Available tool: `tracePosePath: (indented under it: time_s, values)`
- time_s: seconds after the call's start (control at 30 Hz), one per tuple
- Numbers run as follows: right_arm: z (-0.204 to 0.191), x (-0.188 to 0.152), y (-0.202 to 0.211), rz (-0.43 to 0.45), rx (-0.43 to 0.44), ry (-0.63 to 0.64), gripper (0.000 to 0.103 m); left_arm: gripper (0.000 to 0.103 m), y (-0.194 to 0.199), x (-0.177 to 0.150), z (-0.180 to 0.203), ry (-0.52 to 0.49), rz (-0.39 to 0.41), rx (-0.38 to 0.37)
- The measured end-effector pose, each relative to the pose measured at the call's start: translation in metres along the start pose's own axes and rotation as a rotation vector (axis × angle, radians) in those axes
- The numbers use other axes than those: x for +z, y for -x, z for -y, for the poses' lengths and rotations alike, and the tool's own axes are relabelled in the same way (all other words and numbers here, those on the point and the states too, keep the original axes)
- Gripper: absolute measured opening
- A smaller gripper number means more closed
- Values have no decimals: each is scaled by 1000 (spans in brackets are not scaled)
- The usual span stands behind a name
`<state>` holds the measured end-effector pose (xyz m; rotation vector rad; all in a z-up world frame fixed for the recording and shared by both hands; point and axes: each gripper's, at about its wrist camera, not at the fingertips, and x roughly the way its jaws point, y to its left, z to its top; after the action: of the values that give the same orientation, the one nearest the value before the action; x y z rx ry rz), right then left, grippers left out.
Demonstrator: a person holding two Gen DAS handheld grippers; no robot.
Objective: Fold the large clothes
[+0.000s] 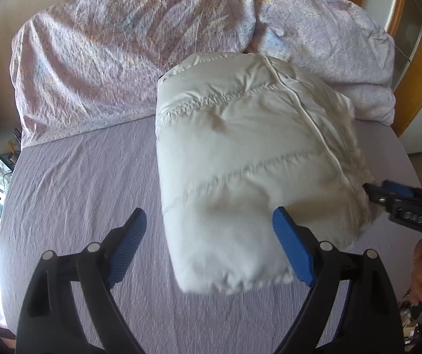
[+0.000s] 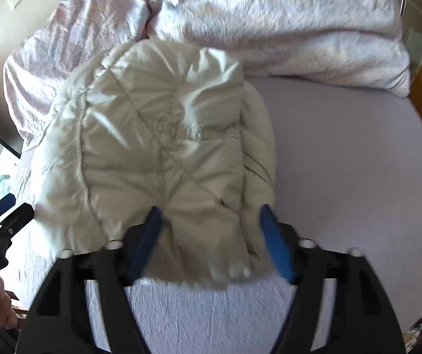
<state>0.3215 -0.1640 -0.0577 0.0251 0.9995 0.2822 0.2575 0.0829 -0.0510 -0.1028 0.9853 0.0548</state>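
Hovering both my claws, left claw [image 1: 209, 230] wide, right claw [image 2: 211, 230] wide too, over folded white puffer jacket [image 1: 240, 153] mid-frame on lilac bed [image 1: 78, 183].

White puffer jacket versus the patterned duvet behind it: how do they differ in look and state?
The white puffer jacket is plain, quilted with stitched seams and a zipper line; the patterned duvet is pinkish, finely printed and crinkled. The jacket is folded into a compact bundle near the front of the bed; the duvet is bunched loosely along the far side. Both rest on the lilac bedsheet.
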Motion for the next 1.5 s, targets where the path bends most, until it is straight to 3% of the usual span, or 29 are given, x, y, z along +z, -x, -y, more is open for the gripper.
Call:
tracePosePath:
  time_s: [0.13, 0.57, 1.5]
  values:
    - [-5, -22, 34, 26, -16, 30, 102, 92, 19, -20, -2, 16, 4, -16]
    - [-19, -90, 81, 13, 0, 64, 102, 93, 68, -80, 13, 15, 22, -26]
    - [-26, -98, 94, 77, 23, 86, 102, 93, 80, -100, 21, 51, 42, -37]
